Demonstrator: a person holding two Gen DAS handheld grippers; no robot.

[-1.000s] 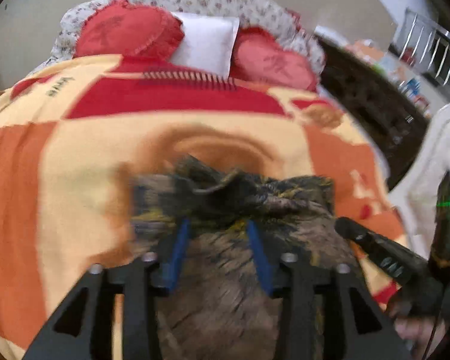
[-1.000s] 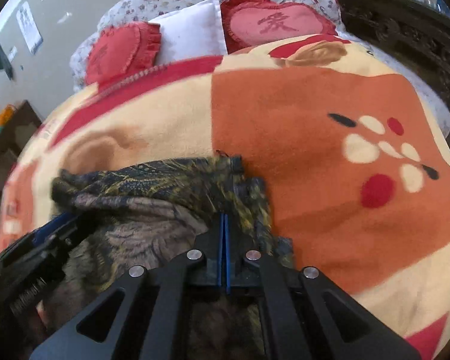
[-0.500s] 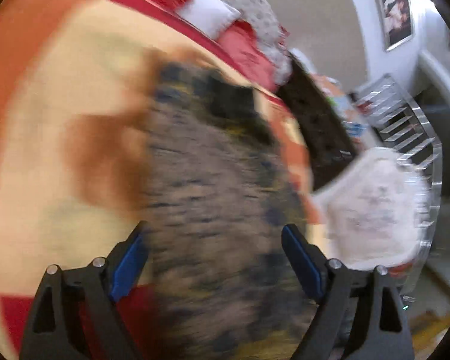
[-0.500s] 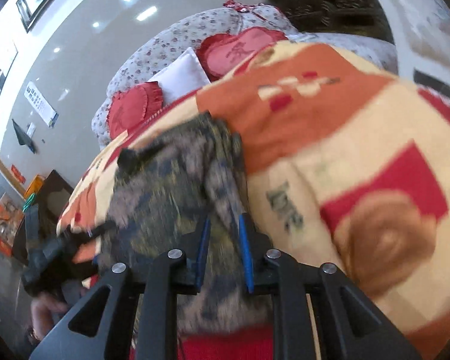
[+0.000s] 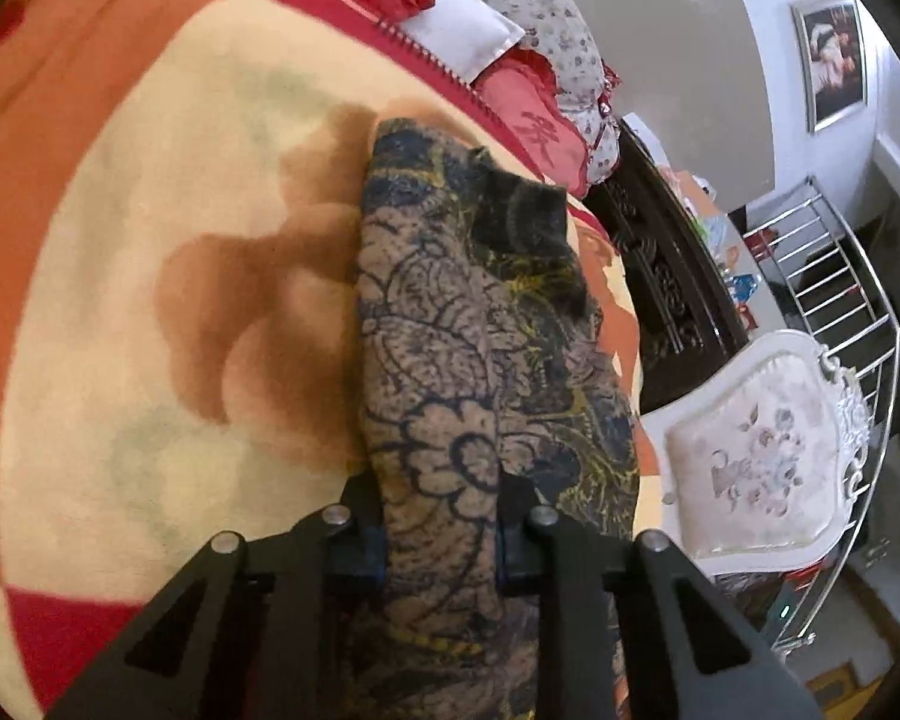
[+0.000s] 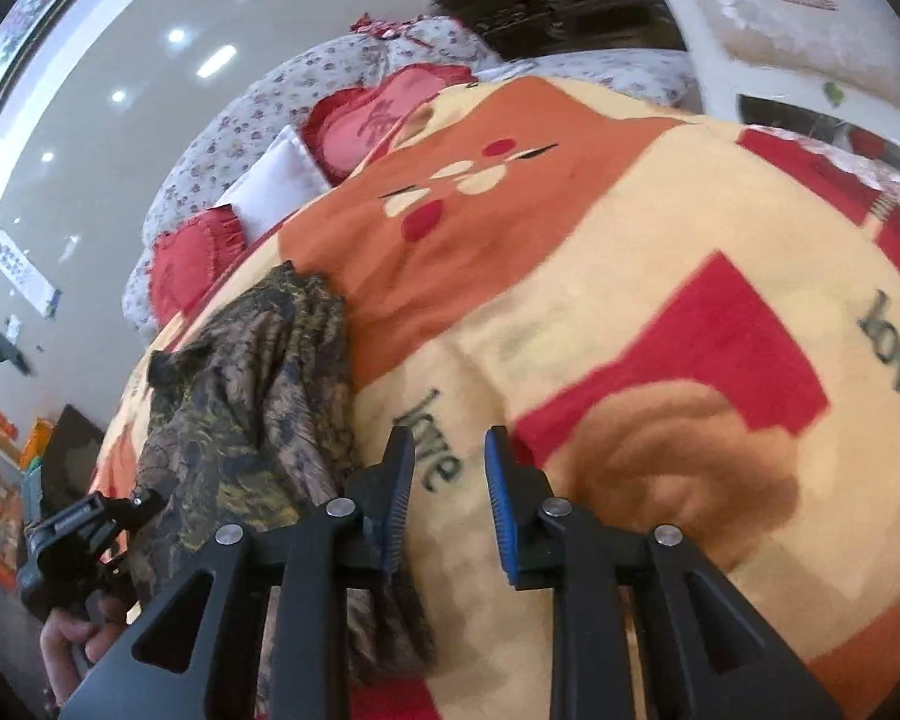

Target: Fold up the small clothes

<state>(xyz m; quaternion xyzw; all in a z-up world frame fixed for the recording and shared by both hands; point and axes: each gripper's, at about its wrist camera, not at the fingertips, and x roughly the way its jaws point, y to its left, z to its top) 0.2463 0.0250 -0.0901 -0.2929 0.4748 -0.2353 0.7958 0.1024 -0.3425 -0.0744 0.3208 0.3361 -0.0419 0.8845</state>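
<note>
Item one — a small garment of brown-and-navy floral-patterned fabric with yellow threads [image 5: 468, 372], folded into a long narrow bundle and lying on the bed's orange, cream and red fleece blanket [image 5: 150, 276]. A darker flap is sitting on the bundle's far end.

Item two — my left gripper [image 5: 441, 531]: I am clamping it on the near end of the garment, the cloth filling the gap between the two black fingers [image 5: 354, 516].

Item three — my right gripper [image 6: 447, 486]: I am holding it released, blue-padded fingers [image 6: 501, 498] parted with nothing between them, over the word "love" printed on the blanket. The garment [image 6: 252, 420] is lying just beside its left finger, touching or nearly so; I cannot tell which.

Surroundings, left wrist view: red heart-shaped cushion with a character on it [image 5: 534, 126] and white rectangular pillow [image 5: 468, 39] at the head of the bed; white chair with a floral padded back [image 5: 762, 456] beyond the blanket's edge; chrome railing [image 5: 840, 300] behind it.
</note>
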